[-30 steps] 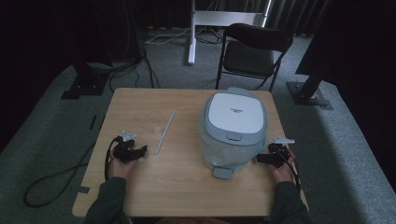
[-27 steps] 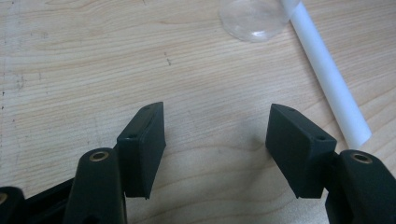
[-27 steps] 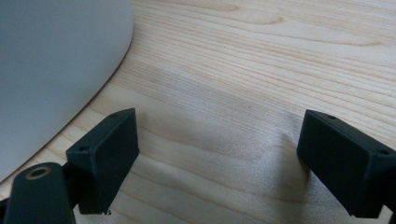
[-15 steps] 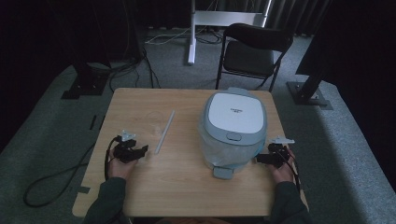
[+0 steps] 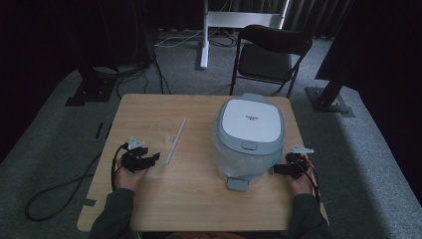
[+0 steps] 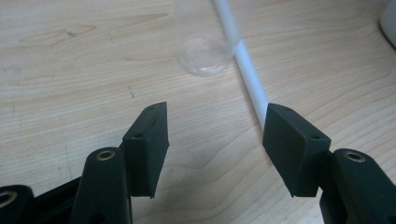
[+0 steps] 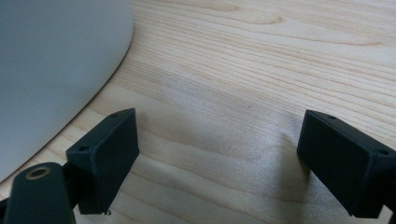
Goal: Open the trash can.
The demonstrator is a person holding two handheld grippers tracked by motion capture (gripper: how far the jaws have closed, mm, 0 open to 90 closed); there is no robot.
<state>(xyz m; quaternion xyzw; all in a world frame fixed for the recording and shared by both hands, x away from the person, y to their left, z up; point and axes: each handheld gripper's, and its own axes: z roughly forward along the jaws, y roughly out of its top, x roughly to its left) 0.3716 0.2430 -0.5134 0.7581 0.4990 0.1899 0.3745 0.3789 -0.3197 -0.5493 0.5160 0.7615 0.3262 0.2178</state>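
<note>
A white and grey rice cooker (image 5: 249,133) with its lid down stands right of the middle of the wooden table (image 5: 149,107). In the right gripper view its pale wall (image 7: 51,70) curves past on the left. A thin white rod (image 5: 175,141) lies left of the cooker, and beside it stands a clear plastic cup (image 5: 163,124). My left gripper (image 5: 153,158) rests open near the rod's near end. Its jaws (image 6: 215,116) are wide apart, the rod (image 6: 250,79) runs past the right one, and the cup (image 6: 204,53) is just ahead. My right gripper (image 5: 276,170) is open beside the cooker's near right side, with bare wood between its jaws (image 7: 218,126).
A black folding chair (image 5: 271,55) stands behind the table's far edge, with a white stand (image 5: 205,35) and cables on the grey carpet. A small grey tab (image 5: 237,183) sticks out from the cooker's front. Dark stand bases sit at the left (image 5: 89,89) and right (image 5: 331,99).
</note>
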